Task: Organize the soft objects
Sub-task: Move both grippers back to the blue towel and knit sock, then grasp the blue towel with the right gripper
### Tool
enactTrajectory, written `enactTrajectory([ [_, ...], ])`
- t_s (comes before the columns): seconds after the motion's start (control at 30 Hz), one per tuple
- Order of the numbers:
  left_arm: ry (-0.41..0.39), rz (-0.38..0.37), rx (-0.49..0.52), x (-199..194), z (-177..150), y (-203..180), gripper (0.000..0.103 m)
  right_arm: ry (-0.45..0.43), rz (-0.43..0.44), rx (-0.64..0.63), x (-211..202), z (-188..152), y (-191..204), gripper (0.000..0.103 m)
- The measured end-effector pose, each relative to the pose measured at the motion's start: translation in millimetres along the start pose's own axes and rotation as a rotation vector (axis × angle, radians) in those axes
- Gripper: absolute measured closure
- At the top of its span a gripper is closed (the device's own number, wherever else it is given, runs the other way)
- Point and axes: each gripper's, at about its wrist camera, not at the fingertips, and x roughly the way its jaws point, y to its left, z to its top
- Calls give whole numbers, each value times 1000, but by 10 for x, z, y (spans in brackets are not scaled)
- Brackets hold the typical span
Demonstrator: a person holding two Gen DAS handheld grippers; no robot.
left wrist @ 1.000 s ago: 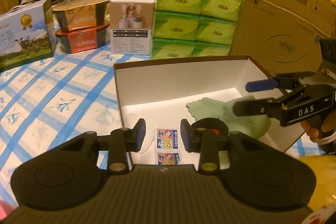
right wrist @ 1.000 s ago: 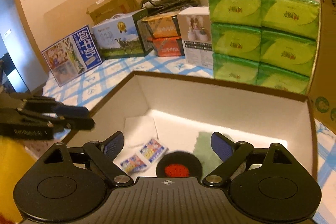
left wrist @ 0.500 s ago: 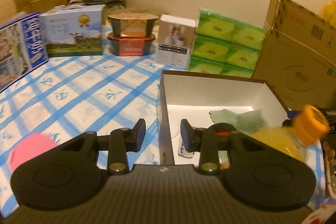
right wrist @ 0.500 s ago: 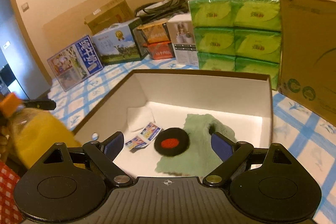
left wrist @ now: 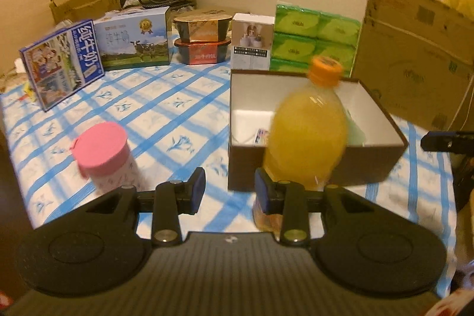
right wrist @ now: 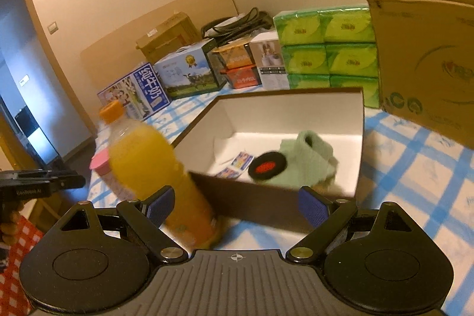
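A brown box (left wrist: 373,165) with a white inside stands on the blue-checked cloth. In it lie a pale green soft cloth (right wrist: 311,156), a black round pad with a red centre (right wrist: 268,165) and small printed packets (right wrist: 237,163). An orange drink bottle (left wrist: 308,135) stands just in front of the box's near wall (right wrist: 251,203). My left gripper (left wrist: 229,193) is open with nothing between its fingers, and the bottle is beyond its right finger. My right gripper (right wrist: 237,206) is wide open and empty, level with the box's near wall, with the bottle (right wrist: 142,168) by its left finger.
A pink-lidded cup (left wrist: 100,150) stands left of the box. Along the back are milk cartons (left wrist: 62,67), stacked food tubs (left wrist: 203,40), a white carton (left wrist: 251,42) and green tissue packs (left wrist: 314,40). A large cardboard box (left wrist: 414,55) rises at the right.
Both grippers have drawn back from over the box and risen. The bottle and the pink-lidded cup have come into view in front. Neither gripper's opening has changed.
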Motion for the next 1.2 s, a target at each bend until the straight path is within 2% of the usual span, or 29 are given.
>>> enactTrajectory([
  [0.23,7,52,30,-392,-468,-378,68,17,9,55,-426,-416,107,14],
  [0.43,31,60,1,-656,-934,-620,68,44,-2,60,-680,-808,224,14],
  [0.7,66,110,-53,-933,-1426,-741,68,71,-42,29,-912,-1341,355,14],
  [1.03,76,147,-142,-1126,-1914,-848,68,103,-129,-217,-921,-1942,589,14],
  [1.2,117,132,-165,-1077,-2125,-897,68,133,-122,-239,-868,-2066,594,14],
])
